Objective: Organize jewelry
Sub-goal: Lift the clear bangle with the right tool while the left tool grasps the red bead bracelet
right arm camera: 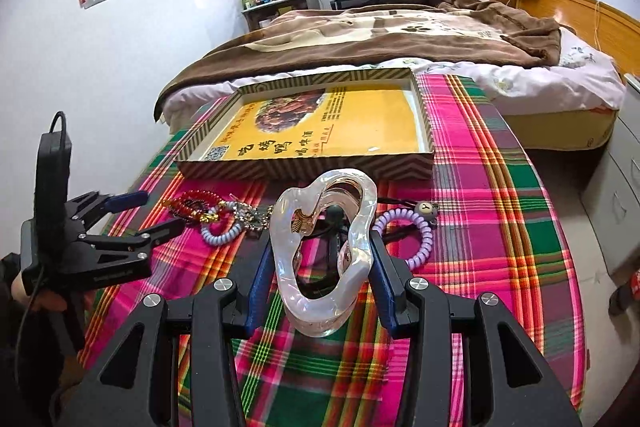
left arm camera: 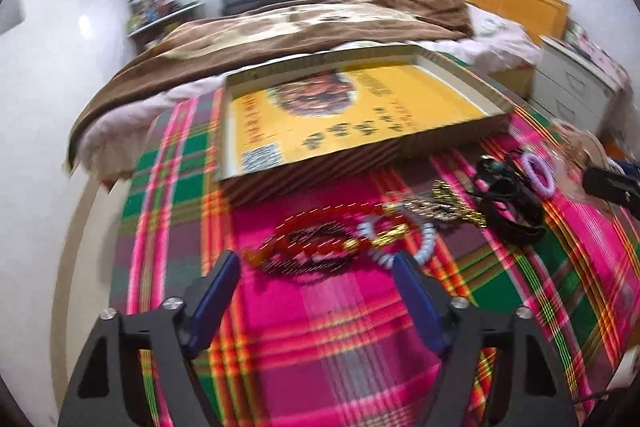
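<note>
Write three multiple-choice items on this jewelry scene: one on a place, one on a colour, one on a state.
1. Where does the shallow box sit?
A. on the bed
B. on the plaid cloth, beyond the jewelry
C. on the floor

2. What colour is the coil bracelet with the bear charm?
A. lilac
B. green
C. black

3. What is between the fingers of the right gripper?
A. nothing
B. a red bead string
C. a clear pearly hair claw clip

Answers:
1 B: the box's striped wall stands on the cloth, behind the pile.
2 A: its coils are pale purple.
3 C: the clip stands upright between both blue pads, clamped.
</note>
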A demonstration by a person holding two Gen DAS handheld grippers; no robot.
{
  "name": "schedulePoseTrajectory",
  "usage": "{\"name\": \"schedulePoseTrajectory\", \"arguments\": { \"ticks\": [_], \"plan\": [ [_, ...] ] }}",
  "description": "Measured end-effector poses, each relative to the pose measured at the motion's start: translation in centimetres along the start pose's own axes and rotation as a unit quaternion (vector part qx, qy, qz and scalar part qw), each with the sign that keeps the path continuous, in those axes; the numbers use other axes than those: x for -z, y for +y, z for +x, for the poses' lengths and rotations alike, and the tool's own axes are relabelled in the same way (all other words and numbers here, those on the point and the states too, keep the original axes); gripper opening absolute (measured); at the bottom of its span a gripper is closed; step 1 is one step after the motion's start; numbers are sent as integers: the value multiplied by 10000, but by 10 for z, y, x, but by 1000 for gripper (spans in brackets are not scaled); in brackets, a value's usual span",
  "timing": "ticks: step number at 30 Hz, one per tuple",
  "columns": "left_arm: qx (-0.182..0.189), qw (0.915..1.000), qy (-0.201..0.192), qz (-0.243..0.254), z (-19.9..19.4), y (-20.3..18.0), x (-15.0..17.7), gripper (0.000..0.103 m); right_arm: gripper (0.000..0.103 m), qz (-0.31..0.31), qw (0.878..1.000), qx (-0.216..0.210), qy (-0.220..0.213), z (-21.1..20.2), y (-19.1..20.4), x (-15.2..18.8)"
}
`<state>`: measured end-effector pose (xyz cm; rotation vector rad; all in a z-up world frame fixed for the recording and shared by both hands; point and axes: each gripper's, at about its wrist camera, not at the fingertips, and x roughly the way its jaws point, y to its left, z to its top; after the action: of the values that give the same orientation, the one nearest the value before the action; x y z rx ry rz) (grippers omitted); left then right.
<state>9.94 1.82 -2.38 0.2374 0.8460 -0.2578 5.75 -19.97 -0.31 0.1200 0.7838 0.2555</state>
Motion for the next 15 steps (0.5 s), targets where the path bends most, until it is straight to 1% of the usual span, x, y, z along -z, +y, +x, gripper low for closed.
{"name": "schedulePoseTrajectory", "arguments": {
  "ticks": [4, 8, 10, 12, 13, 15],
  "plan": [
    [299, 9994, 19, 154, 10, -5, -7, 71, 45, 40, 10000, -33, 26, 3, -4, 1],
    [354, 9990, 50, 276, 18, -9, -15, 71, 45, 89, 9999, -47, 59, 7, -7, 1],
    [388, 9986, 107, 343, 22, -10, -15, 64, 45, 104, 9999, -42, 73, 8, -7, 1],
    [528, 9980, 192, 287, 29, -9, -17, 53, 45, 137, 9999, -50, 82, 10, -8, 1],
    [602, 9977, 226, 230, 31, -9, -18, 52, 45, 152, 9998, -57, 85, 10, -9, 1],
    [636, 9975, 189, 264, 32, -13, -19, 51, 45, 149, 9998, -57, 98, 11, -9, 1]
  ]
}}
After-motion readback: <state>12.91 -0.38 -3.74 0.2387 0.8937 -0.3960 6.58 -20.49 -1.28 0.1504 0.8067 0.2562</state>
